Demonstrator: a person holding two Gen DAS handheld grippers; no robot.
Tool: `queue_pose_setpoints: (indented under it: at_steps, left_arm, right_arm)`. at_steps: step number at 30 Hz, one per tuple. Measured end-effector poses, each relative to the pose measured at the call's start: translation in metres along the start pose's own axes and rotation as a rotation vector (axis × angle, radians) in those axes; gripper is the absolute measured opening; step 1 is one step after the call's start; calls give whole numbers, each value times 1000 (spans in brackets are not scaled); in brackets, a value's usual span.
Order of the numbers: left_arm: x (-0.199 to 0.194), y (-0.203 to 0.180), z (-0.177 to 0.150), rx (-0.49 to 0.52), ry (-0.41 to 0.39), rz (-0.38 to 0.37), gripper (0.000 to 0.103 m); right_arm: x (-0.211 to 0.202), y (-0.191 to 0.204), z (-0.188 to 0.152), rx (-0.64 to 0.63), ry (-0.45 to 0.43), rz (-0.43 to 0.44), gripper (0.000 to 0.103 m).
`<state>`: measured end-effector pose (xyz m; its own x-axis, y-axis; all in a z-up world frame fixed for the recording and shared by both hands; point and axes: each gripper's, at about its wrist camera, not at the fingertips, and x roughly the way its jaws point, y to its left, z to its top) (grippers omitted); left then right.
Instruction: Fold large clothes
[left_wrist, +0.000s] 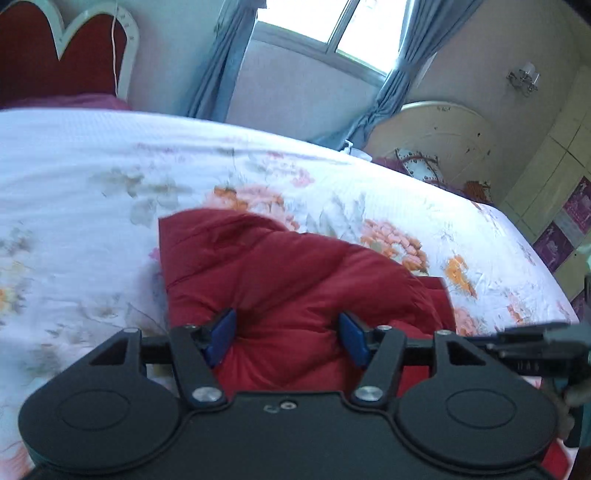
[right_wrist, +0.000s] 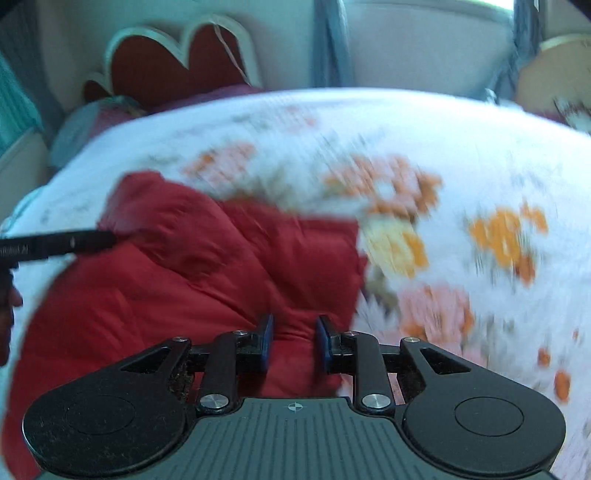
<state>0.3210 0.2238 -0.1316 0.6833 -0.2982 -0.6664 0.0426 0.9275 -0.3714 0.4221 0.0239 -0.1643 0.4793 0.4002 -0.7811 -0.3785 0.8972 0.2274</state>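
Evidently the puffy dark-red quilted jacket is a soft, springy thing: stitched seams and swollen padded panels show across it, so I judge it light for its bulk, compressible, and inclined to spring back out of a fold unless pressed down. Its smooth, slightly shiny shell may slip between hard pads. It lies bunched on the near part of the white bedspread printed with pink and orange flowers, with its far edge rising in a rounded hump towards the middle of the bed.

The left gripper has its blue pads spread wide, with a mound of the red padding bulging between them; the fabric touches or nearly touches the pads, but nothing is pinched. The right gripper stands partly open, the gap narrower, with jacket fabric directly beyond it; whether the pads press the cloth I cannot tell, as this view is blurred.

A hold would best take a seam line or a hemmed edge, where the filling is thin and the layers flatten, rather than the middle of a puffed panel. Two holds well apart along one edge should keep the padded bulk from sagging between them.
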Motion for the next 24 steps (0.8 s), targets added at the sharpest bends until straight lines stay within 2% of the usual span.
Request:
queue_pose_setpoints:
  at_steps: [4, 5, 7, 9, 11, 13, 16, 18, 20, 23, 24]
  left_arm:
    - [-8, -4, -3, 15, 2, -3, 58]
    - [-14, -6, -2, 26, -10, -24, 58]
    - [-26, -18, 0, 57, -26, -78, 58]
    - [-31, -33, -3, 97, -23, -113, 58]
    - [-25, -44, -10, 116, 10, -128, 58]
    - [-10, -51, -20, 188, 35, -59, 60]
    - [-7, -48, -28, 165, 34, -35, 57]
    - [-26, -52, -32, 146, 8, -45, 57]
    - [-51, -58, -41, 137, -25, -94, 57]
    - [-78, -74, -60, 145, -38, -114, 57]
    - [-82, -78, -68, 151, -34, -100, 57]
  right_arm:
    - [-6, -8, -9, 48, -6, -7, 25]
    - [-16, -7, -8, 52, -33, -15, 25]
    - [-39, -1, -4, 60, -103, 23, 25]
    - [-49, 9, 0, 55, -120, 67, 25]
    - [-46, 21, 1, 30, -94, 82, 25]
    - [-23, 30, 0, -5, -6, 22, 25]
    - [-10, 27, -5, 23, 15, 29, 25]
    - [-29, 26, -9, 37, -25, 56, 25]
    - [-57, 27, -18, 18, -79, 97, 25]
    - [-91, 29, -41, 34, -109, 161, 25]
    - [-99, 30, -51, 42, -103, 172, 25]
